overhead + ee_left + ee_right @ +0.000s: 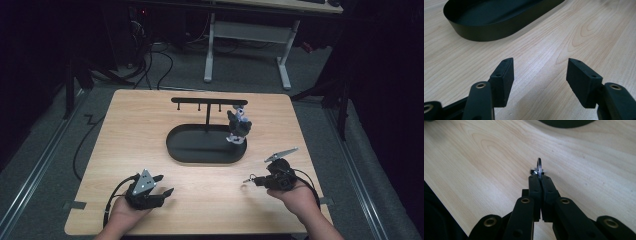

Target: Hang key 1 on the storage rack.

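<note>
Pinching a small metal key ring [539, 167] at lower right, the right gripper [255, 180] probably carries it next to the hook rack [208, 102] at upper centre, while the left gripper [162, 185] rests wide open.
</note>
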Demonstrator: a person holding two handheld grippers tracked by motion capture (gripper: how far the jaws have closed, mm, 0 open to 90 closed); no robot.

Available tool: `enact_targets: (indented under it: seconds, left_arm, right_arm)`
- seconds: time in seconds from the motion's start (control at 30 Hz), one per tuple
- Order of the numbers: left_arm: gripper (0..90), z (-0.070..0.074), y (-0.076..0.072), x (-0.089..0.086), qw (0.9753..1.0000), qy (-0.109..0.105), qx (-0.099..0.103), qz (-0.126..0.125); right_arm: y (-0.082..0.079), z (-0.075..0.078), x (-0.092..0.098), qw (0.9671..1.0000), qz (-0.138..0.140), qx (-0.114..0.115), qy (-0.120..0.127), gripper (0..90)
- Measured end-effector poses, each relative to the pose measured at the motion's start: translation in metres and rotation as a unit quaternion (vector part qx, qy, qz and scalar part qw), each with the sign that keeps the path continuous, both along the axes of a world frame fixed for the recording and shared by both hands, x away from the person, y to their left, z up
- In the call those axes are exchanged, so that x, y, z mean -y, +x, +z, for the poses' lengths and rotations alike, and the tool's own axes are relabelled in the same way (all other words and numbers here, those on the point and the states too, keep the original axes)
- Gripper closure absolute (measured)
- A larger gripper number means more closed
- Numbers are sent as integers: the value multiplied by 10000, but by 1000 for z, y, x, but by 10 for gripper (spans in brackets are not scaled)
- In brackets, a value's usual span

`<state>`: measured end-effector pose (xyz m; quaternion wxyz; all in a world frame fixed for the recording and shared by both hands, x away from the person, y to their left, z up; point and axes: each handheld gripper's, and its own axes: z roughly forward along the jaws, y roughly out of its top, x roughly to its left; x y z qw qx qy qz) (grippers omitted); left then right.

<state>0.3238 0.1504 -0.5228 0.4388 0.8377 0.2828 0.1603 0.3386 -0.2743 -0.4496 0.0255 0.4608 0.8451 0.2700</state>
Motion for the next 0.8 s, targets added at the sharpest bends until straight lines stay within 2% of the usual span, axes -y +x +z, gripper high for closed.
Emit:
enact_targets:
  seconds: [0.23,0.4,0.67,0.8]
  left_arm:
    - [395,-2,0,2,9999,53,-22,-99]
    - [394,1,-2,0,10000,6,12,-50]
    - [395,1,-1,0,10000,7,-11,-20]
    - [395,-1,0,2,9999,76,-45,-60]
  right_arm:
    - [5,10,-6,9998,-50,135,106,891]
    - [7,17,-8,9997,-63,203,84,891]
    - [16,22,-9,9998,-54,163,47,891]
    - [19,23,-13,9999,-3,151,-18,891]
